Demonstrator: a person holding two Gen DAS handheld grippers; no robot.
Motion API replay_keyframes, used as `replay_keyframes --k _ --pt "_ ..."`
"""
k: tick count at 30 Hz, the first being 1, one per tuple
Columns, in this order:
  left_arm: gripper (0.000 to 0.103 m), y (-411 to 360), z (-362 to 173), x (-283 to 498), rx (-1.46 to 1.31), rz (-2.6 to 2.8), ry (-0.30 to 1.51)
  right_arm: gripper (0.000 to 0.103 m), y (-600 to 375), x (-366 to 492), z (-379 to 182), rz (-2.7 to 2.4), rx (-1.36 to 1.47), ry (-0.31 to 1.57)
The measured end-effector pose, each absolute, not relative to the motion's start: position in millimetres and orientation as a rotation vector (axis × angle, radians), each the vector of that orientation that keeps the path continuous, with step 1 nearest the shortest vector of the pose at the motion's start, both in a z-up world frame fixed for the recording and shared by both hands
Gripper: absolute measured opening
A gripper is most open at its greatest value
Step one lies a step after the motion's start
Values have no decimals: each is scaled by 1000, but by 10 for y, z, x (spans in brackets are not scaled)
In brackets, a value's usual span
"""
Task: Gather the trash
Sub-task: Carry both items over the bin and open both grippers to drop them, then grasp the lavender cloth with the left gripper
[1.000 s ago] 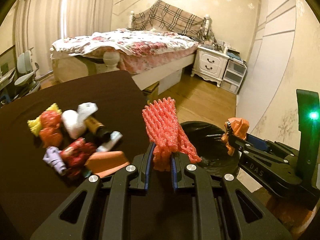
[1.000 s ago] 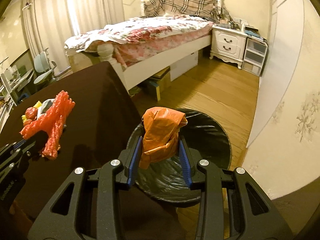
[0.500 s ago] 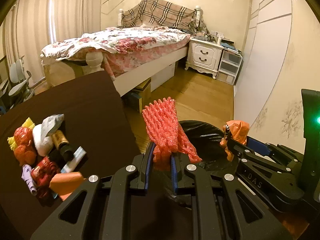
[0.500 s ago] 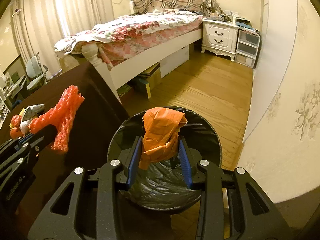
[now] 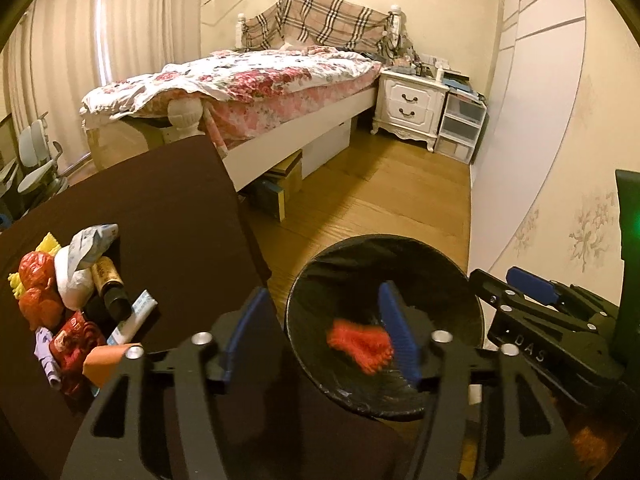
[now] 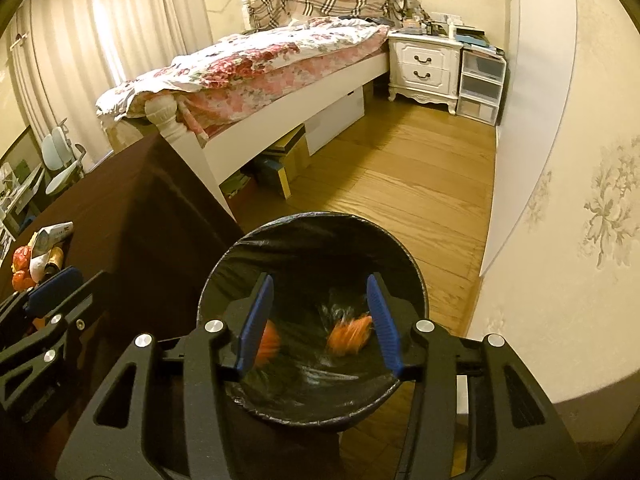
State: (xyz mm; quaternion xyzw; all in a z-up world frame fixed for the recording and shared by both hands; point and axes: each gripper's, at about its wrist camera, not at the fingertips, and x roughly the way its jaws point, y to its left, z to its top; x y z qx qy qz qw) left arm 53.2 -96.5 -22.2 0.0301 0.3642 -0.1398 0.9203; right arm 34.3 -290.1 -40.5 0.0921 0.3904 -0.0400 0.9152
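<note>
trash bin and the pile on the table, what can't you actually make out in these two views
- Red foam net, left wrist view: motion-blurred in the trash bin; whether it has landed is unclear.
- Orange bag, right wrist view: blurred streak, partly behind the right hand-held gripper's pad.
- Bin's near rim: covered by gripper bodies in both views.
- Trash pile: items overlap; the tube's print is too small to read.
- Left hand-held gripper: open, empty.

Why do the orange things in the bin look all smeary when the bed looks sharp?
In the left wrist view the red foam net is streaked inside the black bin, likely from moving quickly; in the right wrist view the orange bag is smeared the same way, while the bed and floor stay crisp, though the fisheye lens bends the walls.
</note>
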Motion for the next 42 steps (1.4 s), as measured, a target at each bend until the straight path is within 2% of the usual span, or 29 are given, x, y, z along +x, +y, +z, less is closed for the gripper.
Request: replay_keyframes --k 5,25,34,42 --pt "67 -847 -184 476 34 -262 750 50 -2828 271 -346 -64 193 795" --pt "68 289 -160 55 -62 -20 770 53 -1828 188 -243 138 90 815" --pt "68 820 -222 79 -145 87 785 54 -1476 175 -260 198 37 830" --pt "68 988 -285 191 -173 106 814 54 -1275 266 -267 227 29 837"
